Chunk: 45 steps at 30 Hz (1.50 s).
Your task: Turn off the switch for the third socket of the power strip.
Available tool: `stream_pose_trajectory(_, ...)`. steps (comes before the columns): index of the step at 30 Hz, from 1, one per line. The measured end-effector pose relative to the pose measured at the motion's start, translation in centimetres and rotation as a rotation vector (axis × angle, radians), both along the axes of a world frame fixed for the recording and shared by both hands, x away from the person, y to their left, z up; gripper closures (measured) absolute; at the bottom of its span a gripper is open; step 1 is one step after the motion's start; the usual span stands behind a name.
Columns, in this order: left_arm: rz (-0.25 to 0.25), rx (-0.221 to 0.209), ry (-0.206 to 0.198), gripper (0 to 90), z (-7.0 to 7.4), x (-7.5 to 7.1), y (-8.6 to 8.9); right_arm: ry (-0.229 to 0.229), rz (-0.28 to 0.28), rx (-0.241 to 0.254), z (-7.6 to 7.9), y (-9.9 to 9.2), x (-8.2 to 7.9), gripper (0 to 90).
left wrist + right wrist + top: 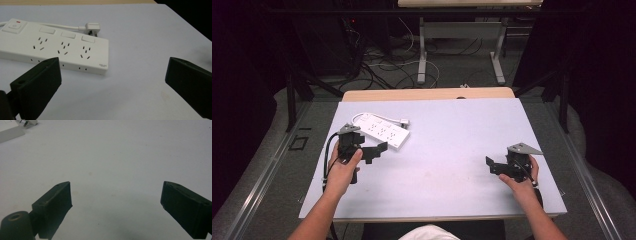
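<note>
A white power strip [384,131] with several sockets lies flat at the left rear of the pale tabletop [452,150]. Its white cord curls behind it and ends in a plug [404,121]. My left gripper [376,152] sits just in front of the strip's near edge, jaws wide apart with nothing between them. In the left gripper view the strip [57,50] and plug [92,27] lie just beyond the open left gripper [113,63], apart from it. My right gripper [491,166] rests at the right of the table, open and empty, over bare surface in its own view [116,186].
A wooden table edge [427,93] runs along the far side of the pale top. Beyond it stand table legs [422,55] and loose cables [382,65] on the floor. The strip's end [10,133] shows at the top left of the right gripper view.
</note>
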State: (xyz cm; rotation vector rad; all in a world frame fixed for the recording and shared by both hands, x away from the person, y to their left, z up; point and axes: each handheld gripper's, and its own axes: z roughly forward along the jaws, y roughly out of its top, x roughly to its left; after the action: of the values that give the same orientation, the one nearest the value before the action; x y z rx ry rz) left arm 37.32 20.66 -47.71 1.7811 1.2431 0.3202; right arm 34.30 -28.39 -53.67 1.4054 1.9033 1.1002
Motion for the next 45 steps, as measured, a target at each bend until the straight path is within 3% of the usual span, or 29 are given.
stream_pose_trajectory(13, 0.035, 0.056, -0.001, 0.2, -2.2, -1.3, 1.6, 0.006, 0.033, -0.003, -0.2, 0.5, 0.1, 2.4)
stream_pose_trajectory(23, 0.062, 0.043, 0.023, 0.2, -4.1, -1.9, 2.7, 0.016, 0.046, -0.004, -0.3, 0.6, 0.1, 0.2)
stream_pose_trajectory(30, 0.072, 0.036, 0.017, 0.2, -5.2, -2.1, 3.0, 0.017, 0.050, -0.006, -0.3, 0.7, 0.1, 0.0)
stream_pose_trajectory(42, 0.071, 0.078, 0.025, 0.3, -6.6, -2.5, 3.4, 0.018, 0.052, -0.008, -0.3, 0.6, 0.1, 0.0)
stream_pose_trajectory(45, 0.069, 0.088, 0.012, 0.3, -6.8, -2.5, 3.4, 0.019, 0.052, -0.010, -0.3, 0.6, 0.1, 0.0)
